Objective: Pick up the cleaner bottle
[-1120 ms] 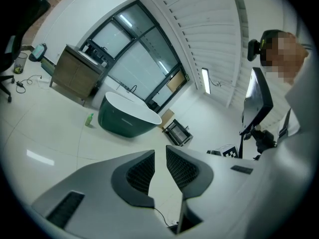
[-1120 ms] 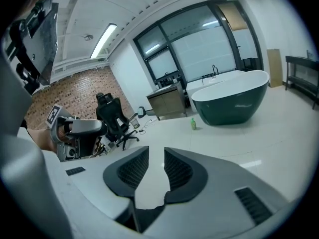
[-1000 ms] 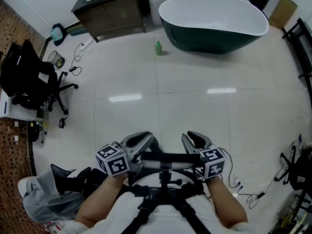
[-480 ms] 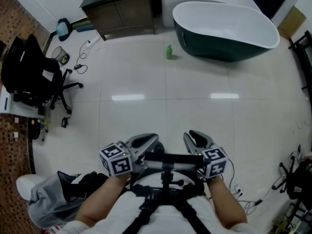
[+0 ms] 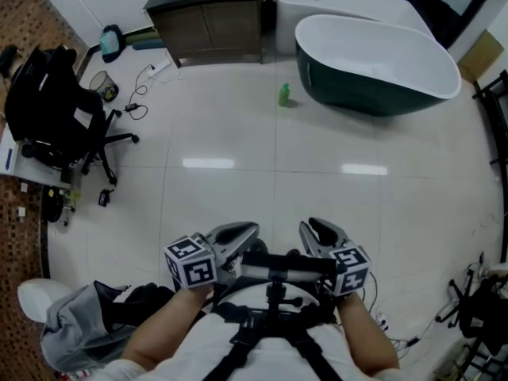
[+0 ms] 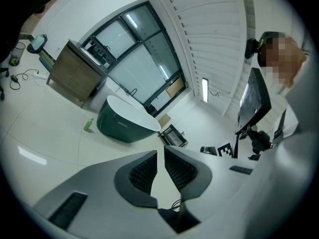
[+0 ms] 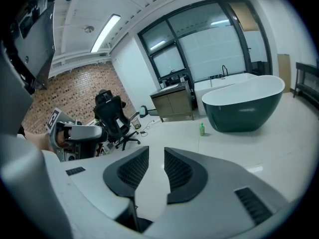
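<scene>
Cleaner bottle (image 5: 284,94), green and upright on the pale floor (image 5: 222,197), far ahead of both pairs of jaws and just beside the dark bathtub (image 5: 373,86). Left gripper (image 6: 160,151) nearly closed, just narrowed to a slim gap with nothing inside. Right gripper (image 7: 156,151) slightly parted, likewise empty; black office chair (image 5: 55,109) ahead and far left of the jaws.

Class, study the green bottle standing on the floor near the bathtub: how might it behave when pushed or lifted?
The green bottle stands upright on a small base, so a high nudge would probably tip it. It looks like plastic: likely light, slightly squeezable. On the glossy floor it may slide.
</scene>
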